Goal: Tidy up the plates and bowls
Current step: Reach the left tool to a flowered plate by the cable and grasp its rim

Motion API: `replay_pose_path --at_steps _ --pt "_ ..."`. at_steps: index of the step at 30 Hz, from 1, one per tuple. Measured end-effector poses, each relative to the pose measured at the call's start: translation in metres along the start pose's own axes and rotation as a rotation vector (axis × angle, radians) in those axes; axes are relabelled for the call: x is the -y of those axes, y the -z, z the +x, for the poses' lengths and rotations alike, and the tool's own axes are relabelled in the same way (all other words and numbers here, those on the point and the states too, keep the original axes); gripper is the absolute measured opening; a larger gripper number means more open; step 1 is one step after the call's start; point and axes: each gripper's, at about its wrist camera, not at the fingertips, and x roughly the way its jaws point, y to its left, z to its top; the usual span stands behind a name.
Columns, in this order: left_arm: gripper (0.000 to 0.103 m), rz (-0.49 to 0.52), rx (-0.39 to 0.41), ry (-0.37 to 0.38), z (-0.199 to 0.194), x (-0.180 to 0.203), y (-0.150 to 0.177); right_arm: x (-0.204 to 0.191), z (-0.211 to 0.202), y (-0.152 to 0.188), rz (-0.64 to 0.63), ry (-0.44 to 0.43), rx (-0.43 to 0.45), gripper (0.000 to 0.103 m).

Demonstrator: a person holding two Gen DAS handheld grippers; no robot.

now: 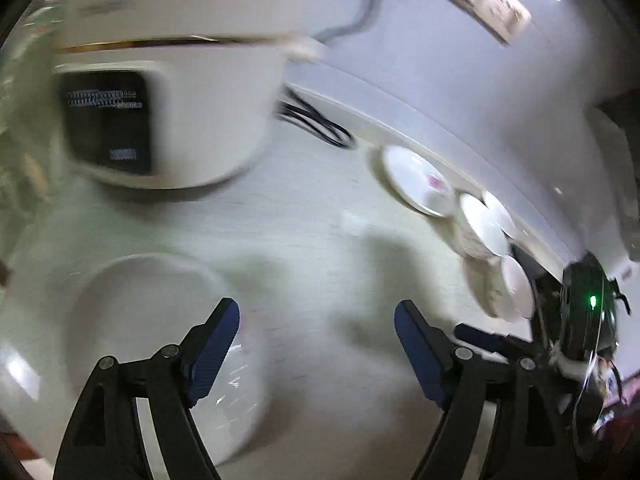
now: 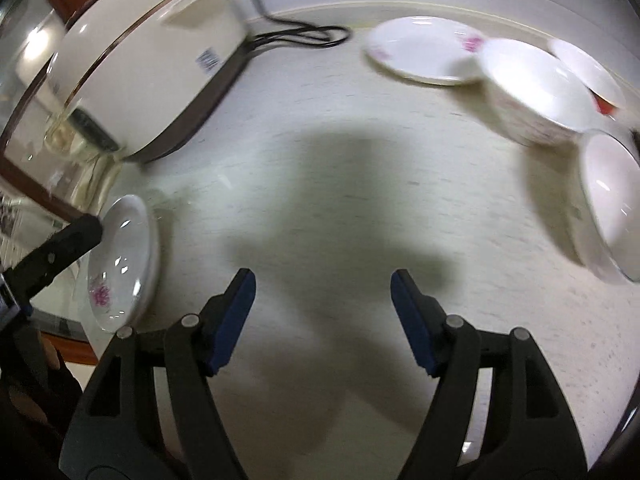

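While both views smear with blur, I see my left gripper (image 1: 316, 316) spread wide over bare tabletop (image 1: 312, 216), nothing between its pads; a floral plate (image 1: 168, 344) lies just beside and partly under its left finger. My right gripper (image 2: 322, 288) gapes empty too, with that same plate (image 2: 120, 256) off to its left. Well ahead to the right sit another plate (image 2: 420, 50) and three bowls (image 2: 528, 88), the nearest bowl touching it. A rice cooker (image 2: 152, 68) stands far left.
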Motion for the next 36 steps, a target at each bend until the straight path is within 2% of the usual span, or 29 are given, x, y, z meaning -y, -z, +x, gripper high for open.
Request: replay_pose_path --at_steps 4,9,13,16,17,18,19,22,24,28,31,32,34,35,36 --pt "0.081 0.018 -0.074 0.042 0.045 0.04 -0.023 0.028 -0.006 0.012 0.035 0.027 0.001 0.073" --pt "0.081 0.071 -0.138 0.005 0.112 0.082 -0.052 0.052 -0.01 0.023 0.034 0.05 -0.007 0.073" --pt "0.081 0.102 -0.174 -0.043 0.158 0.104 -0.079 0.07 -0.015 0.028 0.05 0.031 -0.006 0.073" --pt "0.081 0.112 -0.203 -0.073 0.19 0.112 -0.102 0.081 -0.018 0.031 0.058 0.017 0.001 0.076" --pt "0.081 0.108 -0.203 -0.082 0.193 0.108 -0.109 0.084 -0.019 0.032 0.057 0.011 0.004 0.077" --pt "0.086 0.095 -0.201 -0.085 0.2 0.108 -0.116 0.087 -0.02 0.032 0.054 0.002 0.006 0.079" --pt "0.086 0.076 -0.194 -0.075 0.207 0.109 -0.125 0.088 -0.021 0.033 0.048 -0.007 0.008 0.082" --pt "0.086 0.083 -0.201 -0.105 0.226 0.116 -0.145 0.088 -0.02 0.032 0.017 -0.016 0.007 0.086" --pt "0.086 0.082 -0.198 -0.103 0.234 0.119 -0.155 0.086 -0.019 0.031 -0.01 -0.017 0.006 0.09" --pt "0.086 0.0 -0.188 -0.055 0.248 0.112 -0.172 0.085 -0.015 0.027 -0.024 -0.022 0.013 0.093" --pt "0.085 -0.009 -0.172 -0.037 0.252 0.109 -0.178 0.086 -0.011 0.024 -0.016 -0.029 0.022 0.095" --pt "0.084 -0.007 -0.165 -0.036 0.253 0.108 -0.178 0.087 -0.011 0.023 -0.015 -0.029 0.024 0.096" --pt "0.063 0.013 -0.137 -0.051 0.246 0.102 -0.174 0.086 -0.01 0.022 -0.016 -0.027 0.025 0.096" --pt "0.057 0.032 -0.124 -0.068 0.245 0.101 -0.171 0.087 -0.01 0.022 -0.016 -0.026 0.025 0.097" --pt "0.045 0.044 -0.12 -0.073 0.243 0.097 -0.172 0.087 -0.011 0.022 -0.016 -0.026 0.025 0.097"
